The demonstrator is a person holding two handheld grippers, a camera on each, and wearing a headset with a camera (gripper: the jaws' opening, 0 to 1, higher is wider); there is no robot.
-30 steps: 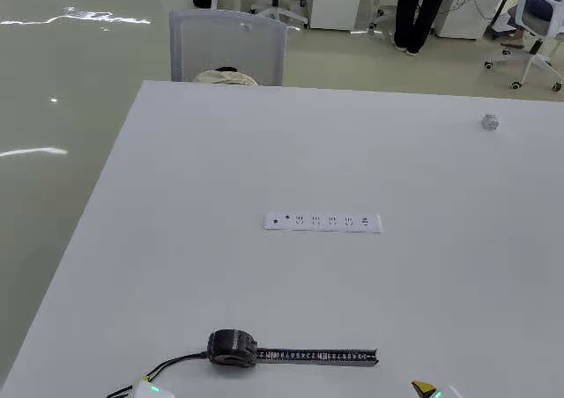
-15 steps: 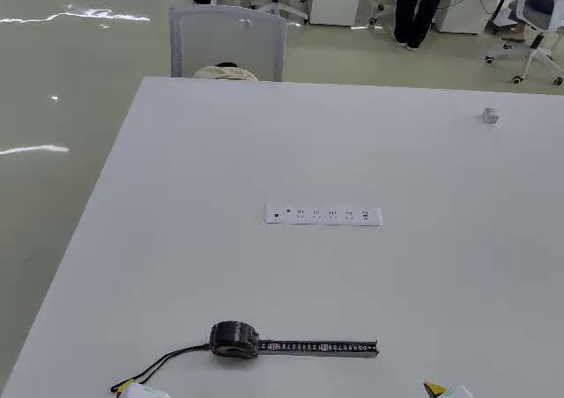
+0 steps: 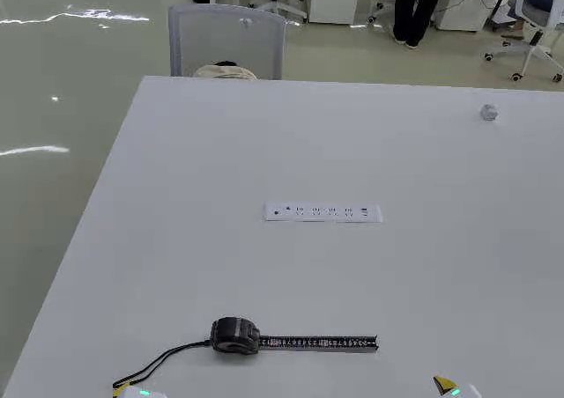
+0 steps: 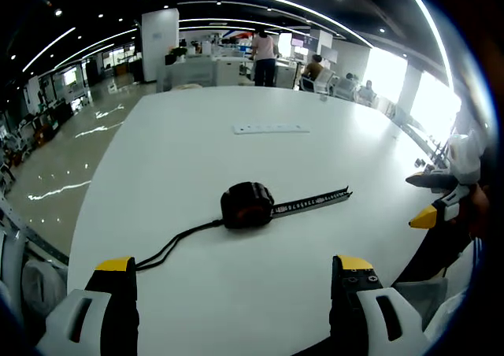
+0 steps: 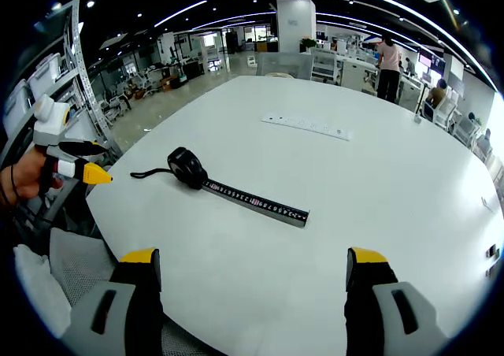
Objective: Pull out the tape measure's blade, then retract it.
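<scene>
The tape measure (image 3: 234, 335) lay on the person's side of the power strip (image 3: 322, 212). Its blade (image 3: 319, 342) was already out, with the long axis parallel to that strip. The case end sat ahead of the left gripper (image 4: 235, 265) and the blade tip nearer the right gripper (image 5: 253, 255). Both jaw pairs were spread wide, empty and short of it. The tip hook and the lock were too small to make out.

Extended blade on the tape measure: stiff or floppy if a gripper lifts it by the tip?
Probably fairly stiff: the blade lies dead straight on the table from the case. Thin and narrow, so lifted by the tip it may sag or kink. The case looks compact and dense, likely to stay put; its cord curls loosely, so floppy.
</scene>
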